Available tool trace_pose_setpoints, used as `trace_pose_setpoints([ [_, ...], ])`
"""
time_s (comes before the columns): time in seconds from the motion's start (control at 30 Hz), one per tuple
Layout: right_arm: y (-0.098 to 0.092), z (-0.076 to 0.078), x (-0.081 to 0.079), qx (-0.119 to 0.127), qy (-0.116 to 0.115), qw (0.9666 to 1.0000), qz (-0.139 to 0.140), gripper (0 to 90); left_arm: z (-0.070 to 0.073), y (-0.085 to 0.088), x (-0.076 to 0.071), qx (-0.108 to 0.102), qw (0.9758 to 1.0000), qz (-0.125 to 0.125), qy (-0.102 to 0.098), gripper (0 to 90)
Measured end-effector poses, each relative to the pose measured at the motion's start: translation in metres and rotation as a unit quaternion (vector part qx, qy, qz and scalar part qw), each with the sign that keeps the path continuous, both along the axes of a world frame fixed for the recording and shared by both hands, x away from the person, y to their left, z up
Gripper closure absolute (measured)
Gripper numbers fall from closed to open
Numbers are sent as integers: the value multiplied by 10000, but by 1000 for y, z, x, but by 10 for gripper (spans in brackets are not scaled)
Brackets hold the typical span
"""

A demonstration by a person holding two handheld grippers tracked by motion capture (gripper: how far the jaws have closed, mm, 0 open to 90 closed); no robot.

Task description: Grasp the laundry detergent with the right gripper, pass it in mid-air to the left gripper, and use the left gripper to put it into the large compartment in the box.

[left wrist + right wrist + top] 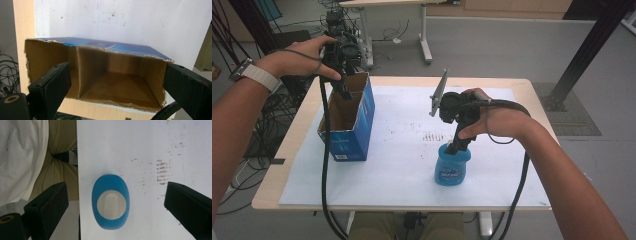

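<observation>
The blue bottle [452,168] stands upright on the white sheet [402,150] that covers the table [532,92], toward the near edge and right of the middle. In the right gripper view it is seen from straight above, a blue oval with a white cap in its centre [110,202]. The right gripper [457,146] hangs directly over it, jaws spread wide, one on each side of the bottle and clear of it, holding nothing. The open cardboard box [348,120], blue outside and brown inside, sits near the table's left edge. The left gripper [343,89] hovers over the box's far end, its jaws also wide apart and empty, and in the left gripper view they frame the box's bare interior [112,85].
</observation>
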State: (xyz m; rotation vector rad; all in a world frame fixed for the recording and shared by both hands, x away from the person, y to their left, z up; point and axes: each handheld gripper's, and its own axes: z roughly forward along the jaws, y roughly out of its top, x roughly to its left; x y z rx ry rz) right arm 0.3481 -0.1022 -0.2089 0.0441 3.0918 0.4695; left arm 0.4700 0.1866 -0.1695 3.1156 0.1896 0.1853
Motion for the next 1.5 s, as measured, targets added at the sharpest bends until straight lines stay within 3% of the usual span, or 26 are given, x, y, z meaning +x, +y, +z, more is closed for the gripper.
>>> trace_pose_setpoints([
  [0.1, -2, 1, -1, -3, 18, 10000, -76, 52, -2, 0, 0, -8, 10000, 4, 10, 83],
  [0.33, -19, -5, -1, 354, -51, 9994, -36, 50, -4, -1, 0, 2, 10000, 15, 19, 83],
  [0.57, -32, -13, -3, 462, -63, 9989, -105, 49, -5, -3, 0, -3, 10000, -8, 17, 83],
  [0.87, -47, -22, -3, 815, -38, 9965, -161, 44, -7, -6, 0, -10, 10000, -3, 28, 83],
  [1.5, -66, -42, -4, 1038, 1, 9945, -157, 50, -10, -7, -1, -41, 10000, -5, 42, 84],
])
